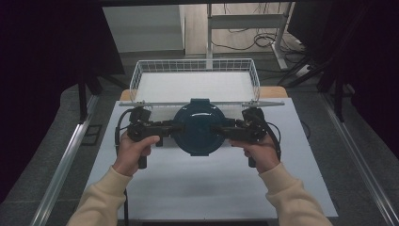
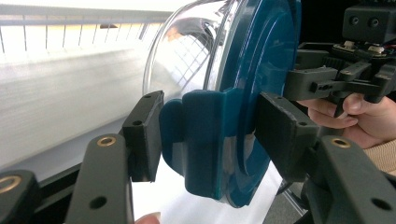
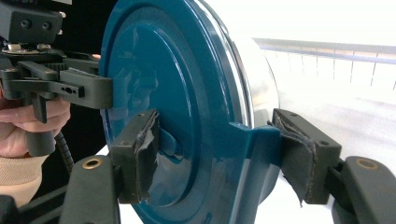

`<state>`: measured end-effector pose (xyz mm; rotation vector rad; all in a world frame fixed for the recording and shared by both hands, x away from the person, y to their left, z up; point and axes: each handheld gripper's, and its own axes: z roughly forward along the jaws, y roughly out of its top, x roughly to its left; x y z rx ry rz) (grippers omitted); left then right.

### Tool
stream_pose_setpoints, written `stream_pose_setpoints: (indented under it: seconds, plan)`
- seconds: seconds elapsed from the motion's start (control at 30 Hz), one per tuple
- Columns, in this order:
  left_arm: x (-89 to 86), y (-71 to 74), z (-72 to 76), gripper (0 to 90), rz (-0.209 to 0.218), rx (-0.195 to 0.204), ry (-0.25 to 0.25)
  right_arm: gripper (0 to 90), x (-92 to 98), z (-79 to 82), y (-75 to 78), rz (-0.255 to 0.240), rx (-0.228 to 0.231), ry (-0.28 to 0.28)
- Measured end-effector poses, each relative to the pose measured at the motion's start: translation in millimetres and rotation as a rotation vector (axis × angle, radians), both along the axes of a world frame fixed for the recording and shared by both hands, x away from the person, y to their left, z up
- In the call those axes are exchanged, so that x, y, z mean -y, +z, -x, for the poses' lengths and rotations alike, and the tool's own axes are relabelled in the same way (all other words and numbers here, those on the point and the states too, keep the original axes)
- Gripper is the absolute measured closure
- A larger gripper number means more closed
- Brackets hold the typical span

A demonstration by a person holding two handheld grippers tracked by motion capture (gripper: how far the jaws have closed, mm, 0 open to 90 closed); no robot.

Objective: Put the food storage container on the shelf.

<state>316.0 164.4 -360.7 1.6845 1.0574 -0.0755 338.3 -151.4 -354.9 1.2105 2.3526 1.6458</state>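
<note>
Two grippers pinch one round container with a dark blue lid (image 1: 197,126), which sits at the centre of the high view, just below the near wall of a white wire basket (image 1: 141,77). The container has a clear rounded body (image 2: 187,51) under the blue lid and a blue latch tab on each side. In the left gripper view, at lower centre of the frame, the left gripper (image 2: 208,133) has its jaws pressed onto one blue tab (image 2: 201,140) at the rim. In the right gripper view the right gripper (image 3: 219,154) likewise clamps the opposite tab (image 3: 254,163), its pads worn and frayed. In the high view a hand (image 1: 134,153) at lower left and a hand (image 1: 261,153) at lower right hold the tools, cream sleeves entering from the bottom edge. A pale table (image 1: 202,193) lies beneath.
</note>
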Motion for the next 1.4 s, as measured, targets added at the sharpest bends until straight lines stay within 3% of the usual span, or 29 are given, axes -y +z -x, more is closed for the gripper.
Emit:
stream_pose_setpoints:
  seconds: [0.37, 0.7, 0.93, 1.4]
  plan:
    - [-3.2, 22.5, -11.5, 43.5, -0.002, 0.012, 0.006, 33.9, -3.2, -13.1, 23.0, 0.007, 0.006, 0.012]
    - [-4.9, 47.9, -27.1, 43.2, -0.007, 0.046, 0.004, 34.0, -5.6, -27.3, 49.3, 0.015, 0.019, 0.01]
    - [-8.0, 57.4, -38.6, 43.2, 0.005, 0.058, 0.01, 34.1, -8.7, -40.3, 64.0, 0.027, 0.031, 0.014]
    - [-15.6, 74.2, -82.7, 43.1, 0.018, 0.052, 0.019, 34.0, -16.7, -83.7, 83.1, 0.033, 0.008, 0.009]
